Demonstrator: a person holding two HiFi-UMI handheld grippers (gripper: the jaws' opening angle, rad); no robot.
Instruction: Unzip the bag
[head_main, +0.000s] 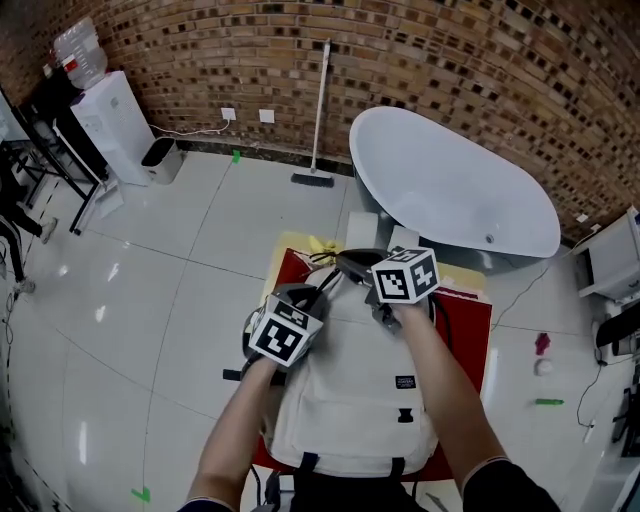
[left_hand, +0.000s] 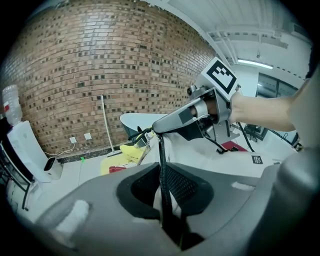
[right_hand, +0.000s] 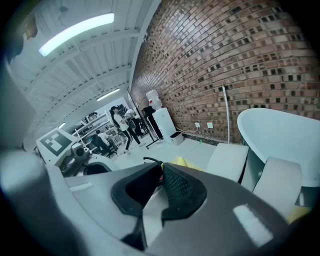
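The cream backpack (head_main: 350, 400), trimmed in black with a small black label, lies flat on a red mat (head_main: 470, 330) just in front of me. My right gripper (right_hand: 160, 169) is nipped nearly shut on the bag's top edge. My left gripper (left_hand: 164, 200) is clamped on a thin black cord (left_hand: 161, 165) running up to that spot.

- Bag (head_main: 350, 390): off-white, with black trim (label, straps).
- Mat (head_main: 470, 325): plain red.
- Wall (head_main: 450, 50): brown brick, scattered dark bricks.
- Bathtub (head_main: 450, 190): white.
- Floor (head_main: 130, 300): pale grey tiles.
- Cloth (head_main: 320, 245): yellow.
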